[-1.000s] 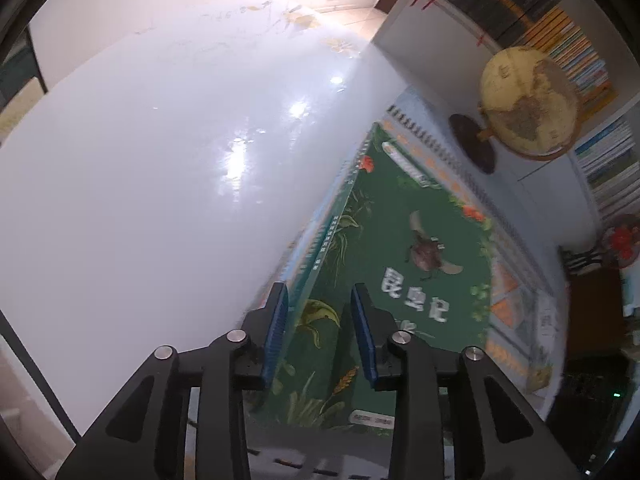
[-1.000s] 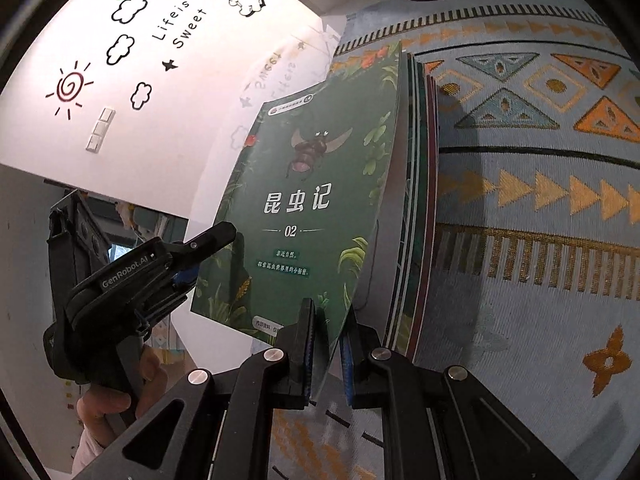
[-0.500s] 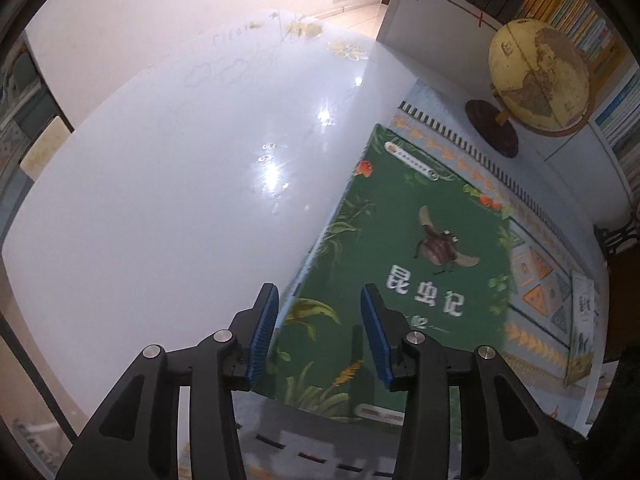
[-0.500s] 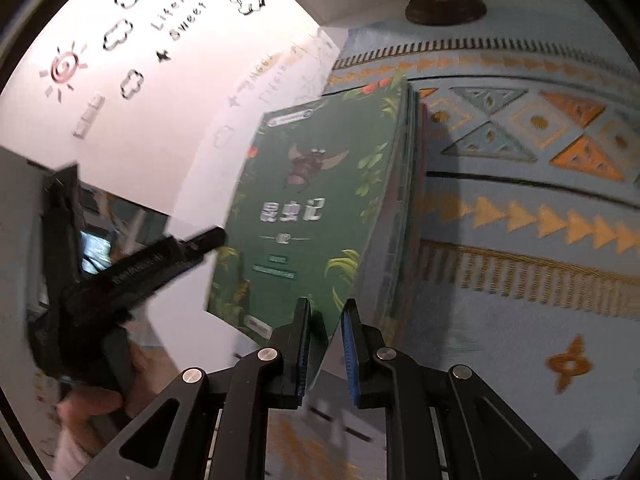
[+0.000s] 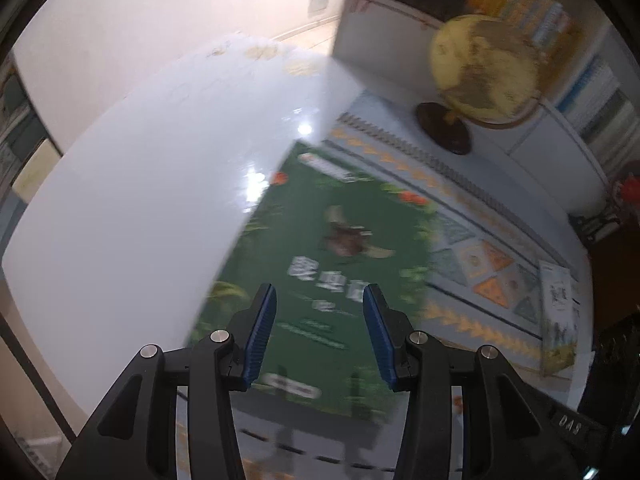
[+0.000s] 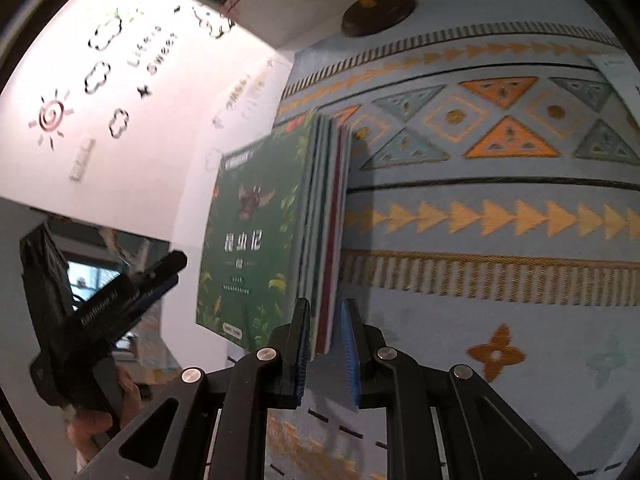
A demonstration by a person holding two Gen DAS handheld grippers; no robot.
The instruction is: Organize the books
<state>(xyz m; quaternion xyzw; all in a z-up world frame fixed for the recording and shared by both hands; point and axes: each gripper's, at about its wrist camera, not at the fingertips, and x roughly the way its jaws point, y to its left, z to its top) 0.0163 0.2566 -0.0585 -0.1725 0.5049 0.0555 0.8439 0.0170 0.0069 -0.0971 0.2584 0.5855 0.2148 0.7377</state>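
A flat stack of several thin books lies on the patterned cloth [image 6: 480, 280], along the cloth's edge beside the white tabletop [image 5: 140, 200]. Its top cover [image 5: 320, 236] is green with an insect picture. The stack's striped side [image 6: 328, 220] faces the right wrist view. My left gripper [image 5: 318, 292] hovers open above the cover's near end, with nothing between its pads. It also shows at the left of the right wrist view, left gripper [image 6: 176, 270], held in a hand [image 6: 92, 428]. My right gripper [image 6: 325, 302] is rolled on its side just off the stack's near corner. Its jaws stand narrowly apart and no pad presses on a book.
A yellow globe [image 5: 484, 68] on a dark round base [image 6: 380, 12] stands at the cloth's far end, in front of bookshelves [image 5: 540, 20]. A pale booklet [image 5: 558, 312] lies at the cloth's right edge. A wall with cloud and sun decals rises beyond the white tabletop.
Both grippers drew back from the stack. The left one rose off the stack's left edge and its jaws widened. The right one let go of the green cover's corner. The stack stayed put.
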